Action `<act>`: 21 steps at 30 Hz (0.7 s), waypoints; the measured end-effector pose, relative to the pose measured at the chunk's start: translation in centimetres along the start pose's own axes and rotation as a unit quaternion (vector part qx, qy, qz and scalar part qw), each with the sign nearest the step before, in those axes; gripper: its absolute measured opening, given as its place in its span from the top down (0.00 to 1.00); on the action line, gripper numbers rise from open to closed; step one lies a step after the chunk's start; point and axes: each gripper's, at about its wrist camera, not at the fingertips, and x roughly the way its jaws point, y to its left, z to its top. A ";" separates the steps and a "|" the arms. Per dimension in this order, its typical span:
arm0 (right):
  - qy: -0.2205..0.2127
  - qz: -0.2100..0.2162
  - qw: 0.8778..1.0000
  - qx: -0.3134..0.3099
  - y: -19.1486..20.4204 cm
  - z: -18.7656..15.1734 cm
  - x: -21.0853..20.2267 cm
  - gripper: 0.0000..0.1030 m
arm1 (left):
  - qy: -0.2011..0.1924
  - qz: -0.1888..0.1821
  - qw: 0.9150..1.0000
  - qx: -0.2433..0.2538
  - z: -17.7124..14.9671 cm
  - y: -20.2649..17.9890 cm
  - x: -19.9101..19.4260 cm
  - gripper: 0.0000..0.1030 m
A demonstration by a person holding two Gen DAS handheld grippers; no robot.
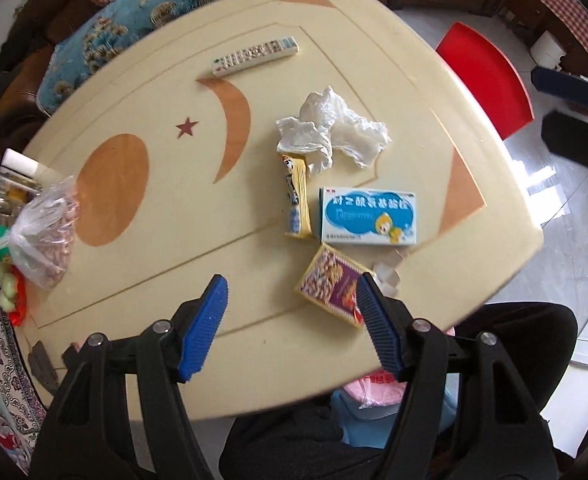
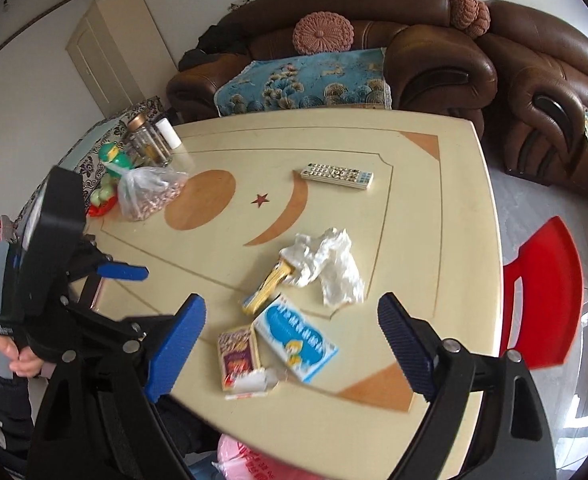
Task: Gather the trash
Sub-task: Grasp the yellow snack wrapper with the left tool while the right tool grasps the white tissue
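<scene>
In the left wrist view the left gripper [image 1: 291, 304] hangs lower centre, fingers spread wide and empty; the yellow snack box [image 1: 332, 286] lies just inside its right-hand finger, long axis slanting up-left. In the right wrist view the right gripper [image 2: 291, 334], also spread and empty, frames the same box at lower centre, with the blue medicine box [image 2: 296, 338] and crumpled tissue [image 2: 328, 266] beyond.

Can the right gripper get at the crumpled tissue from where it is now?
Probably yes. The right gripper is open and empty above the table's near edge; the crumpled tissue lies uncovered ahead, past the blue box, which it can pass over.
</scene>
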 end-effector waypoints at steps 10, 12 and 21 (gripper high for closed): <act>0.054 0.007 0.998 0.033 -3.8 2.5 8.9 0.17 | 0.043 -0.010 0.999 -0.009 4.5 0.8 6.5 0.36; 0.068 0.008 0.997 0.043 -4.5 2.6 11.0 0.17 | 0.049 -0.013 0.999 -0.012 4.9 1.0 7.6 0.36; 0.106 0.012 0.992 0.066 -6.5 2.9 17.6 0.17 | 0.071 -0.032 0.997 -0.012 6.7 0.1 11.7 0.36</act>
